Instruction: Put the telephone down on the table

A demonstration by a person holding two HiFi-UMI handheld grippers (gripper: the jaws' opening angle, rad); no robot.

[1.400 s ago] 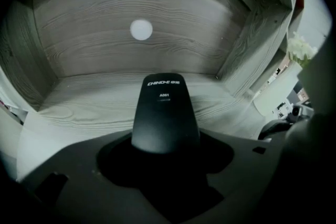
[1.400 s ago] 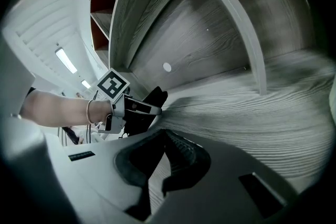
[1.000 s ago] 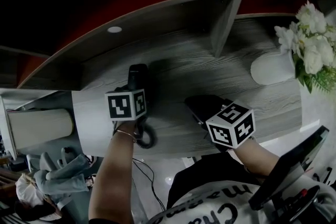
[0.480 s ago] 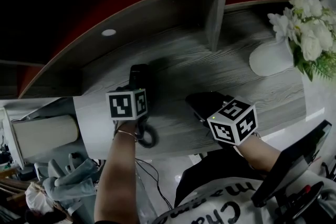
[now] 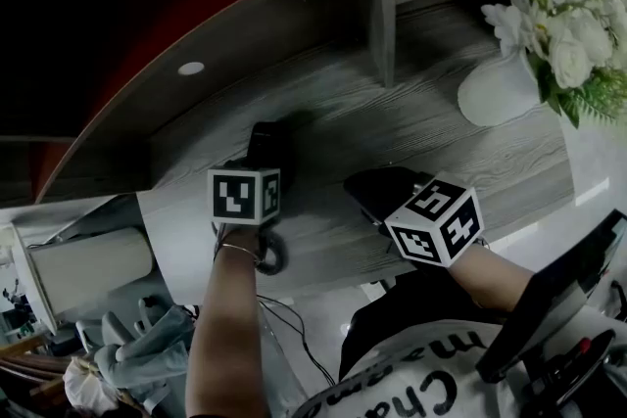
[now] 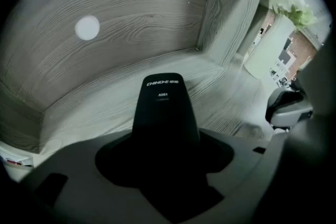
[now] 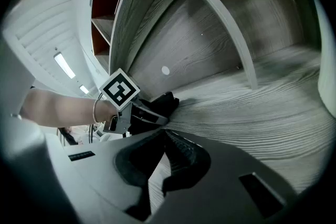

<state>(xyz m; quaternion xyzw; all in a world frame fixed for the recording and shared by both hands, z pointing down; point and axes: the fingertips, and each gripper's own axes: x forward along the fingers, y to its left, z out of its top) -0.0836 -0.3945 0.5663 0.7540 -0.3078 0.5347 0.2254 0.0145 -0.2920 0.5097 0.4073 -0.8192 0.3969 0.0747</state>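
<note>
handset barely shifted over the last second, still clamped in left tool centre-left, low over desk, so release pending; right tool closed, empty

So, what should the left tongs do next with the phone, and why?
Probably lower the handset onto the table: the left tongs grip it, pointing steeply down over bare wood, and whether it touches the table isn't clear.
</note>
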